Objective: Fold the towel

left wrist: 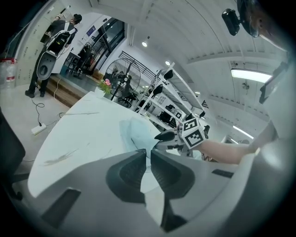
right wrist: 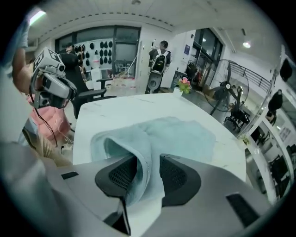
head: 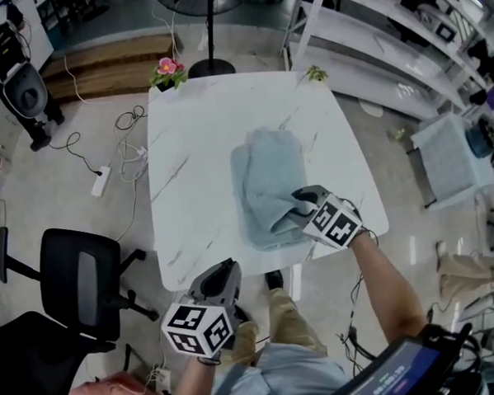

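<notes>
The right gripper pinched a raised fold at the near edge of the towel, with the cloth between its two pads. The left gripper had its jaws pressed almost together on nothing and hung by the near edge of the table, apart from the towel. I judge that a fold was in hand. The next move called for carrying this edge over the far part and laying it flat. The towel was pale blue, already doubled and a little rumpled, and lay right of the table's middle.
</notes>
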Demonstrator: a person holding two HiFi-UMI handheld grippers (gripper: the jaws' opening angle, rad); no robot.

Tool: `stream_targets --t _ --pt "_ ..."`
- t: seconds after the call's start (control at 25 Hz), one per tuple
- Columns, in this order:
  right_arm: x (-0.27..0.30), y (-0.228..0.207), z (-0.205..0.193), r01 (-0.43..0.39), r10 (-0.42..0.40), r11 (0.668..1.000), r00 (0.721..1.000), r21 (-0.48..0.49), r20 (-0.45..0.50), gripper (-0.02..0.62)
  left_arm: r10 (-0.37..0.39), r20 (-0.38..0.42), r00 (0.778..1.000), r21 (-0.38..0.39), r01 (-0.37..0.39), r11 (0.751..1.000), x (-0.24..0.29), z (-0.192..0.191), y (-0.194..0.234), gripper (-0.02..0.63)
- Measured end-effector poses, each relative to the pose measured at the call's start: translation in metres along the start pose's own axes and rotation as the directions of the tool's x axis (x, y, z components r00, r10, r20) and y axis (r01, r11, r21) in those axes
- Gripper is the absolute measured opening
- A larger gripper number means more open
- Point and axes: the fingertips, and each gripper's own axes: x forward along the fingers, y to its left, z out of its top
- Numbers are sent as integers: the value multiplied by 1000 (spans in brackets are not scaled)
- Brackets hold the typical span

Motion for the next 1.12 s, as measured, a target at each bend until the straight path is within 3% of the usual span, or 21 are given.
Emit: stream_targets --t 0.16,0.28,0.36,0.56,0.64,0.8,0.96,1.12 --pt "-9 24 43 4 8 996 991 -90 132 108 3 10 1000 -4 -3 1000 -1 5 3 35" --pt "-16 52 65 -12 47 981 983 -192 179 37 8 25 1000 -13 -8 1000 -3 9 5 35" --pt "-10 72 64 -44 85 966 985 -255 153 35 20 29 999 -16 -19 1000 -2 10 8 35" --pt "32 112 21 -157 155 914 987 -373 -37 87 39 -2 999 -86 -39 996 16 1 24 46" --pt "36 113 23 -175 175 918 984 -356 -31 92 35 4 999 -128 -34 991 26 7 29 86" --pt "11 121 44 -251 275 921 961 -297 39 215 36 1 999 -143 -35 989 43 18 35 174" --pt "-32 119 67 -317 354 919 926 -236 135 236 3 -50 999 -138 -9 990 64 23 23 235" --pt "-66 77 87 -321 371 912 911 -254 182 230 50 -134 990 -111 -65 992 89 11 18 238"
